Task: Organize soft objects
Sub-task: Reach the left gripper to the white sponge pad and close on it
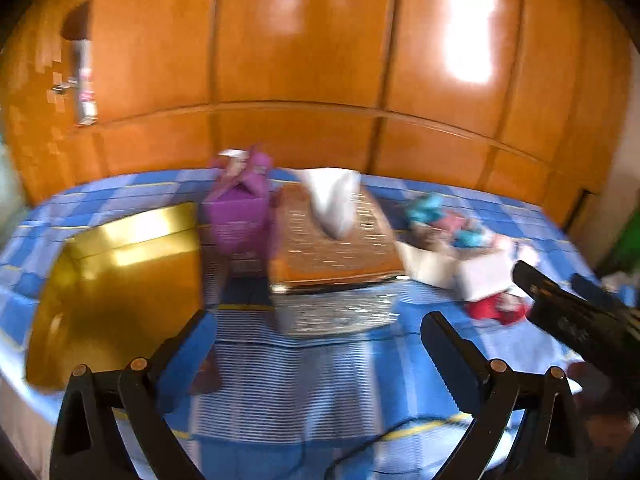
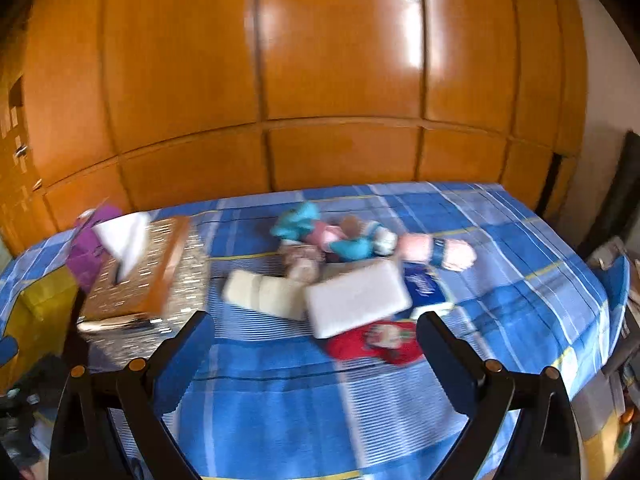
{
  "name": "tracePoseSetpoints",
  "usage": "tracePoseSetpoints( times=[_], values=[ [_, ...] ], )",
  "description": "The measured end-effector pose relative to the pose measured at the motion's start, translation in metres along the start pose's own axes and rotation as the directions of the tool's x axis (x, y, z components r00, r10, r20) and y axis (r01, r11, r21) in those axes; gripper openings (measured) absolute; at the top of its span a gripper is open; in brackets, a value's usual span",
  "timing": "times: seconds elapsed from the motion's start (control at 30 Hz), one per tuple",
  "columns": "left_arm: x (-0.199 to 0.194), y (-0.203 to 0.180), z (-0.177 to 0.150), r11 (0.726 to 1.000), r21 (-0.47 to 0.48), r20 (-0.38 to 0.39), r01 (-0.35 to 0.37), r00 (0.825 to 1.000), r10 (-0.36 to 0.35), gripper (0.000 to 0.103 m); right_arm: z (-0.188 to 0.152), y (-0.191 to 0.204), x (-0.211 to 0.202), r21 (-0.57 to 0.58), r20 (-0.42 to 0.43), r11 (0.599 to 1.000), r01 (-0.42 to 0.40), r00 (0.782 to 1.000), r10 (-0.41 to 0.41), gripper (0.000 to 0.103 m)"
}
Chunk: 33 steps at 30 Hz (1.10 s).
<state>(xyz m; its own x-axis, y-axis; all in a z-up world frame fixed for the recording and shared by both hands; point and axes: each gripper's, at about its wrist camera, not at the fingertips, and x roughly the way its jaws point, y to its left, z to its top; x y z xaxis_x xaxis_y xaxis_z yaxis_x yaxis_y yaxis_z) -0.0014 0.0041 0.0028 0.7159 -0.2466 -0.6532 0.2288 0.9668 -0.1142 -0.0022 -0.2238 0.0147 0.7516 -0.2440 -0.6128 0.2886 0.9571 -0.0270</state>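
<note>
Left wrist view is showing the left gripper (image 1: 316,332) hanging with jaws spread over the blue checked cloth (image 1: 304,380), facing a woven tissue box (image 1: 332,248).

Right wrist view is showing the right gripper (image 2: 312,332) also spread and empty, near the white pillow (image 2: 356,300) and soft toys (image 2: 332,236). These are looking light and squashy; pinching a pillow edge seems best.

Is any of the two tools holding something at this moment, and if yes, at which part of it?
Nothing is held. The left tool and the right tool are both open, with only the blue checked cloth showing between their fingers. The soft toys lie untouched.
</note>
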Motion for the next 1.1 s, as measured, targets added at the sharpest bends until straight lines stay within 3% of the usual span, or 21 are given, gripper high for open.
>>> tracePoseSetpoints(
  times=[0.13, 0.33, 0.5, 0.6, 0.7, 0.9, 1.03, 1.1],
  values=[
    [0.006, -0.019, 0.016, 0.991, 0.065, -0.024, 0.113, 0.993, -0.112, 0.103, 0.003, -0.054, 0.011, 0.087, -0.057, 0.995, 0.055, 0.997, -0.05, 0.103],
    [0.029, -0.074, 0.042, 0.961, 0.194, -0.059, 0.196, 0.98, -0.188, 0.103, -0.008, -0.136, 0.012, 0.18, -0.105, 0.968, 0.177, 0.982, -0.16, 0.103],
    [0.066, -0.137, 0.051, 0.893, 0.37, -0.137, 0.256, 0.966, -0.22, 0.103, -0.021, -0.173, 0.015, 0.246, -0.142, 0.952, 0.181, 0.979, -0.149, 0.103],
    [0.101, -0.18, 0.044, 0.816, 0.501, -0.219, 0.287, 0.955, -0.202, 0.103, -0.027, -0.177, 0.021, 0.261, -0.154, 0.953, 0.155, 0.981, -0.117, 0.103],
    [0.126, -0.21, 0.039, 0.762, 0.566, -0.247, 0.316, 0.946, -0.209, 0.103, -0.029, -0.176, 0.027, 0.262, -0.164, 0.957, 0.126, 0.983, -0.085, 0.103],
    [0.177, -0.234, 0.044, 0.748, 0.573, -0.309, 0.335, 0.934, -0.182, 0.103, -0.035, -0.179, 0.036, 0.271, -0.199, 0.958, 0.098, 0.979, -0.044, 0.103],
    [0.195, -0.243, 0.045, 0.724, 0.585, -0.348, 0.364, 0.92, -0.182, 0.103, -0.04, -0.184, 0.044, 0.286, -0.228, 0.953, 0.102, 0.973, -0.035, 0.103],
    [0.201, -0.245, 0.046, 0.731, 0.583, -0.339, 0.353, 0.924, -0.176, 0.103, -0.043, -0.185, 0.047, 0.293, -0.239, 0.951, 0.1, 0.971, -0.029, 0.103]
  ],
)
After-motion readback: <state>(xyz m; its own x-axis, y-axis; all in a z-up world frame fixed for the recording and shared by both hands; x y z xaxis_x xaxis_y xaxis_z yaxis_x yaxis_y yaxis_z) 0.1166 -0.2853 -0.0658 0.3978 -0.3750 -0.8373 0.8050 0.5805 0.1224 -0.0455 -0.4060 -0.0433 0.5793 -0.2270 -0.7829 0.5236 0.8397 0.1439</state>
